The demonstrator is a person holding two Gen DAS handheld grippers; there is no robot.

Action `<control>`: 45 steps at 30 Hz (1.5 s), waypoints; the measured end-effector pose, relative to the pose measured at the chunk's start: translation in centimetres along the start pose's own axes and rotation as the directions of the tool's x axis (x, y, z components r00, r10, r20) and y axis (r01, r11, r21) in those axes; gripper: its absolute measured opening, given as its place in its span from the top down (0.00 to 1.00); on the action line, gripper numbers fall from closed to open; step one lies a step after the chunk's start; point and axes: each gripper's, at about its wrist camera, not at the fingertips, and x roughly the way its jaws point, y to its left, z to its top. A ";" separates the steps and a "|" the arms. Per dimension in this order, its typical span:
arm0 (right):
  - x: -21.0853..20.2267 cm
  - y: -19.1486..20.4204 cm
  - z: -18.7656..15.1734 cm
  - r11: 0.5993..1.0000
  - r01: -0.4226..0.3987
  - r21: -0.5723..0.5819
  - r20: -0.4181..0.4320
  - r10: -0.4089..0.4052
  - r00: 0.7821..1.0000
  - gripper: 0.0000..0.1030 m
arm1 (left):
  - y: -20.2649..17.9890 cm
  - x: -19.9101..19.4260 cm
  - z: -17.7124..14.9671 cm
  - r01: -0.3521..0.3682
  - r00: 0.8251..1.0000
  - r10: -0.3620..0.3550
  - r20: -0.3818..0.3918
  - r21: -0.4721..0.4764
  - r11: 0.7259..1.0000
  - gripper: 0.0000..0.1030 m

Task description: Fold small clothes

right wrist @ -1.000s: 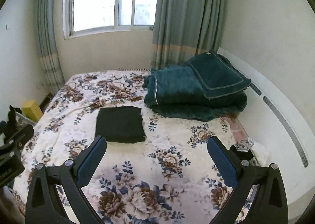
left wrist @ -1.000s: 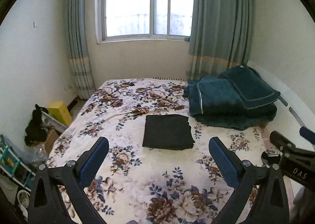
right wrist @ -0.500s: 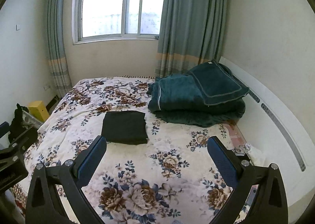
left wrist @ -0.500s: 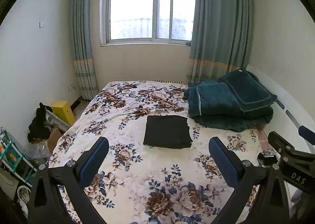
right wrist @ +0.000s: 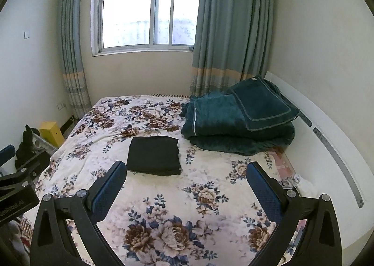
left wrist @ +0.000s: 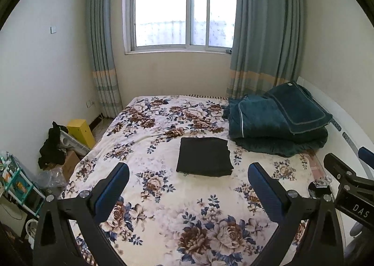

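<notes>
Black, soft-looking folded cloth rectangle [left wrist: 204, 156] lying flat on the cream floral plush bedspread [left wrist: 163, 207], seen from the left wrist view at twelve o'clock of the left gripper [left wrist: 187, 186]. Spread wide and grasping nothing, blue-padded fingers [left wrist: 112, 186] hanging well short of the cloth. Showing at four o'clock, part of the right gripper [left wrist: 350, 186]. Sitting at two o'clock of the cloth, just beside it, a heap of dark teal fleecy blankets [left wrist: 275, 123]. Standing on the floor at nine o'clock, a yellow box [left wrist: 80, 131].

Moving to the right wrist view: right gripper [right wrist: 185, 185] likewise splayed and empty, the black cloth [right wrist: 154, 156] lying at eleven o'clock beyond its left pad. Looking neat: square edges, stacked layers visible along the near side, no loose sleeves or corners.

Judging the fold as finished, or very nearly. Calling next, probably, for either leaving it be or bringing both grippers forward to pinch the near edge for one more fold.
</notes>
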 end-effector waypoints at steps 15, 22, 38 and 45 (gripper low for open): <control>-1.0 0.6 0.6 1.000 -0.017 -0.006 0.002 0.017 1.000 0.00 | 0.1 -1.6 0.6 -0.002 0.999 0.002 0.039 -0.005 1.000 0.00; -1.5 0.9 0.7 1.000 -0.022 -0.002 0.007 0.022 1.000 0.00 | -0.1 -2.1 0.6 -0.007 0.999 0.007 0.045 -0.005 1.000 0.00; -2.0 0.8 0.4 1.000 -0.018 0.015 0.007 0.018 1.000 0.00 | -0.4 -2.3 0.7 -0.010 0.999 0.011 0.051 -0.003 1.000 0.00; -2.4 1.0 0.2 1.000 -0.002 0.014 0.003 0.002 1.000 0.00 | -0.5 -2.4 1.0 -0.009 0.998 0.009 0.056 -0.004 1.000 0.00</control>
